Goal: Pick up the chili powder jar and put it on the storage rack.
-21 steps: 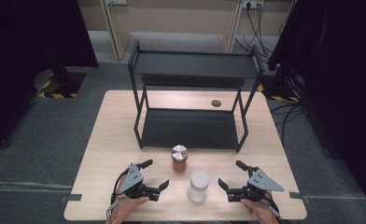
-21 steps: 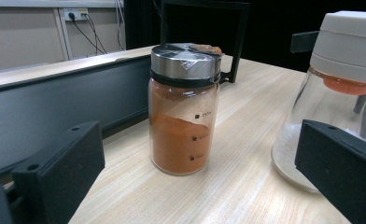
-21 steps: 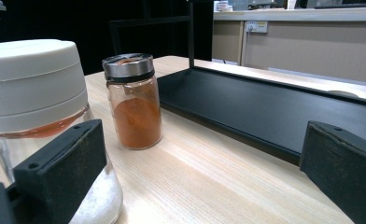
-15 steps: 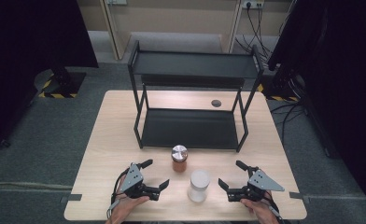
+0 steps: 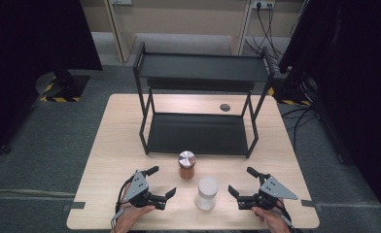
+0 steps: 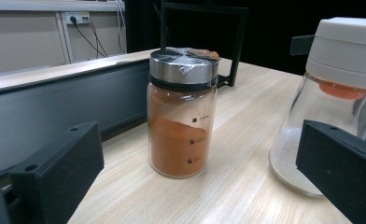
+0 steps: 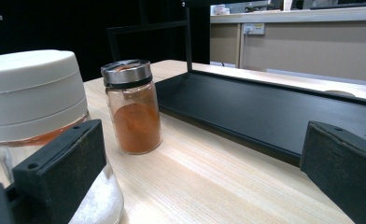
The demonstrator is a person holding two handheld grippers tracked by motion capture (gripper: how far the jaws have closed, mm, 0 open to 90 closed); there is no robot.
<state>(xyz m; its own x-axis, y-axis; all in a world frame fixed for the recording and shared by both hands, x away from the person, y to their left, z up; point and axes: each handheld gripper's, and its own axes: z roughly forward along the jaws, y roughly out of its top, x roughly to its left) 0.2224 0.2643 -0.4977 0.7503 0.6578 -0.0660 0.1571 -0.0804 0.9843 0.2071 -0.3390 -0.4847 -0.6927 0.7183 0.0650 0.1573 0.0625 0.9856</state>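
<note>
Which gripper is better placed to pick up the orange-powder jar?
Left, probably. The left gripper stands open nearer the steel-lidded glass jar of orange powder; the white-capped jar sits between it and the right gripper.

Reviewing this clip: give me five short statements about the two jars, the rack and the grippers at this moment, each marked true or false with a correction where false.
1. The orange-powder jar has a metal lid. True.
2. The white-capped jar stands on the rack's lower shelf. False: it stands on the table, in front of the rack.
3. The left gripper is clamped on the orange-powder jar. False: its jaws are open and hold nothing.
4. The right gripper is open and empty. True.
5. The rack's upper shelf carries a jar. False: it is bare.
</note>
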